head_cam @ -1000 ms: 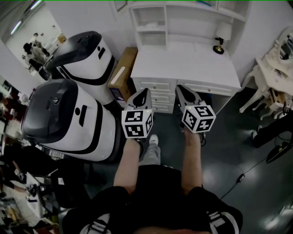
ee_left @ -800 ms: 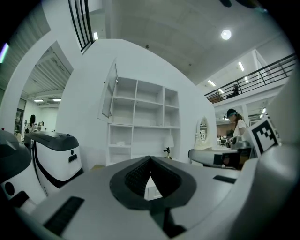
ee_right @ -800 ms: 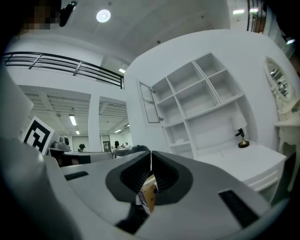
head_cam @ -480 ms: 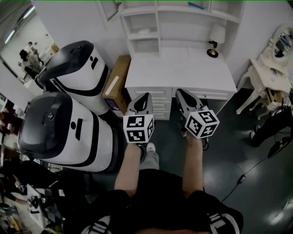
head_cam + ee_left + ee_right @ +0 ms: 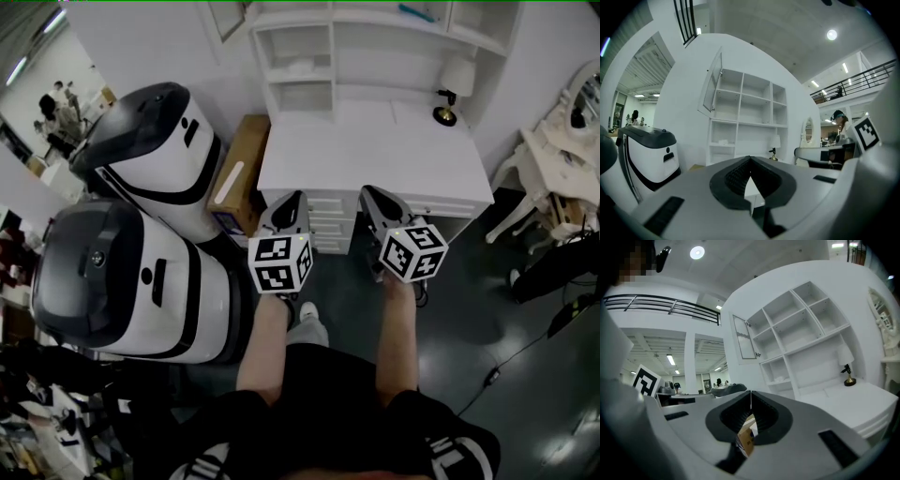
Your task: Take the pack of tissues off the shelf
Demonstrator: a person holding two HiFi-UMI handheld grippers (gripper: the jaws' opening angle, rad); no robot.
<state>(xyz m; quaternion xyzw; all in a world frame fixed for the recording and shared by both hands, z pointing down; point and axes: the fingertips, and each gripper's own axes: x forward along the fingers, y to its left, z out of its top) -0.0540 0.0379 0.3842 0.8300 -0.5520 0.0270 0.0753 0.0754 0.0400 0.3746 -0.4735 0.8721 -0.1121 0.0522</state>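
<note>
A small white pack of tissues [image 5: 300, 66] lies on the middle-left shelf of the white desk hutch [image 5: 267, 56]; it also shows as a pale pack [image 5: 723, 141] in the left gripper view and as a pale pack [image 5: 779, 378] in the right gripper view. Side by side, my left gripper [image 5: 289, 202] and right gripper [image 5: 373, 195] are held level just short of the desk's front edge, well away from the shelf. Both are shut with nothing between the jaws. In the gripper views the left gripper [image 5: 750, 158] and right gripper [image 5: 751, 392] point at the hutch.
The white desk [image 5: 375, 141] carries a small lamp [image 5: 454, 84] at its back right. Two big white-and-black machines [image 5: 141, 281] stand to the left, with a cardboard box [image 5: 236, 173] against the desk's side. White furniture [image 5: 562, 159] stands at the right, and a cable [image 5: 511, 347] crosses the dark floor.
Both grippers and the person have come forward, so the desk and hutch sit nearer in the head view. The jaws stay shut.
</note>
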